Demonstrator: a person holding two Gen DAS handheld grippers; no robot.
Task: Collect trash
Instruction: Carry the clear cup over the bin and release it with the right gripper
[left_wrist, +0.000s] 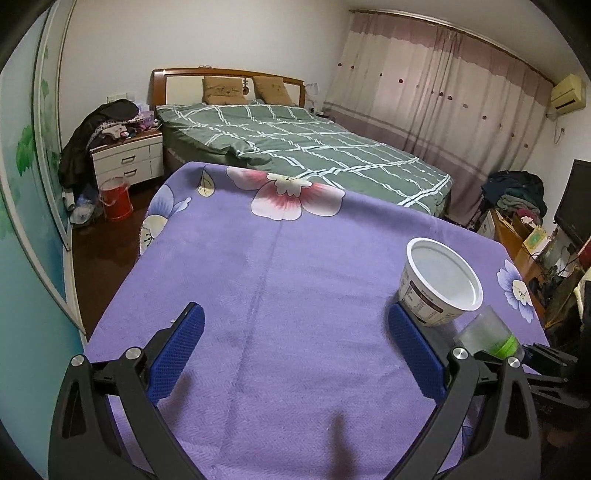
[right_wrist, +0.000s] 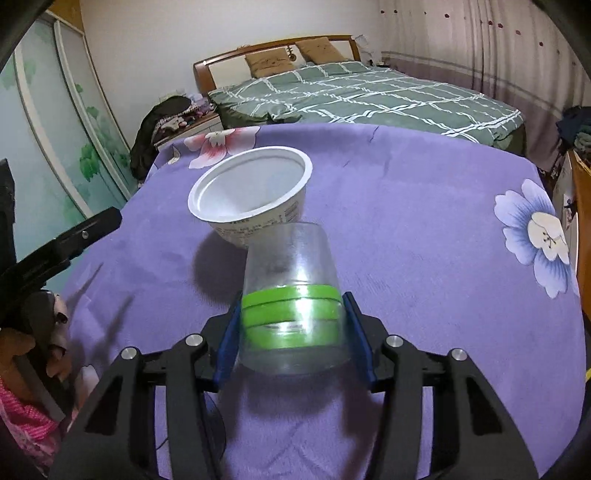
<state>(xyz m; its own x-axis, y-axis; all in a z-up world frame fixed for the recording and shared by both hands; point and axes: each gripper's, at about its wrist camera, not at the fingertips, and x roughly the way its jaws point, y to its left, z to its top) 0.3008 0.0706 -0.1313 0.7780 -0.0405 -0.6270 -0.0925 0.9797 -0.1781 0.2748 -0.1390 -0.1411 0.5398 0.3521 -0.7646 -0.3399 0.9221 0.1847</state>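
So the right gripper (right_wrist: 293, 332) has the clear plastic cup (right_wrist: 291, 291) between its blue pads, clamped about at the green bands, jaws roughly half closed and both pads look pressed against the wall. The cup is tipped forward, with its far end right up against the white paper bowl (right_wrist: 251, 188). I can't tell if they're actually touching or if one is just in front of the other.

The bowl sits upright on the purple flowered cloth (right_wrist: 424, 229) that covers the table, toward the right edge in the left wrist view and nearer the close edge than the far one. The left gripper (left_wrist: 295, 354) is wide open with nothing in it, hanging over bare cloth near the close edge, its right pad just beside the bowl's wall.

What could go wrong, as I see it:

- A thin clear cup is squishy. Squeeze harder and it may buckle and pop out of the pads; go easier and it may slide on the slick plastic.
- It's held at one end only, so a fast swing could twist it in the grip.
- If the cup gets pushed forward it nudges the bowl, which is light and empty-looking, so it could skid or tip.
- The left pad is close enough to the bowl to knock it sideways toward the right edge.
- The cloth is loose, and a dragging finger could bunch it up and shift everything.
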